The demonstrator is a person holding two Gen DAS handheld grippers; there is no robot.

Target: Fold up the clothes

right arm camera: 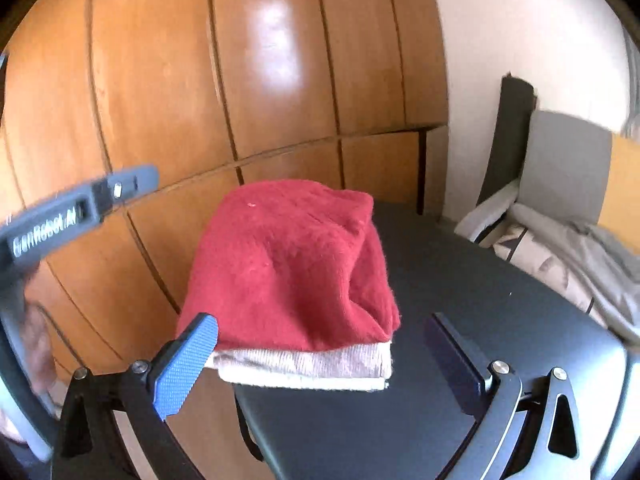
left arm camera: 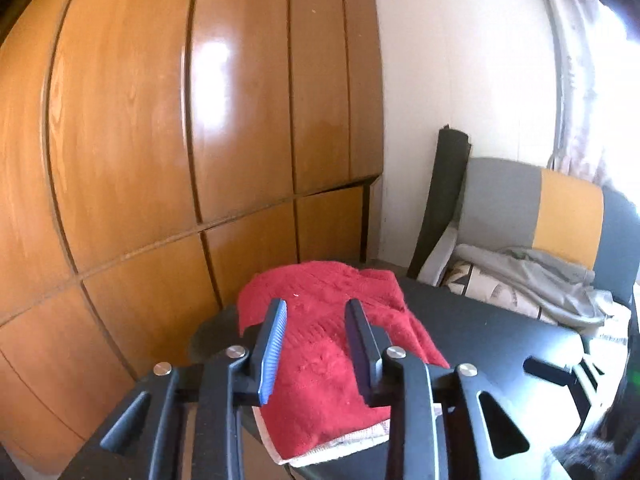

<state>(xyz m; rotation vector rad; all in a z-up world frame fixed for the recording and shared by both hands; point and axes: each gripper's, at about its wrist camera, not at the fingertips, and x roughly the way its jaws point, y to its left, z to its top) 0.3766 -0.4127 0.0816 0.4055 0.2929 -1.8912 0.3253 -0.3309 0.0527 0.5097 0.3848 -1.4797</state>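
A: Lying folded at the far-left corner of the dark table (right arm camera: 460,280): red sweater (right arm camera: 288,264), pale layer under it, left edge overhanging.

B: Grippers?

A: Left gripper (left arm camera: 316,344) jaws partly apart, empty; right gripper (right arm camera: 320,352) jaws wide, empty (both above the cloth, not touching).

B: Hidden bits?

A: Table's near edge cut off; right side bare. Chair (left arm camera: 560,208) w/ blurry grey fabric.

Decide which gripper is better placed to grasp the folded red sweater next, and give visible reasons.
Probably the right gripper: wide open, framing the folded red sweater. The left gripper stands narrower.
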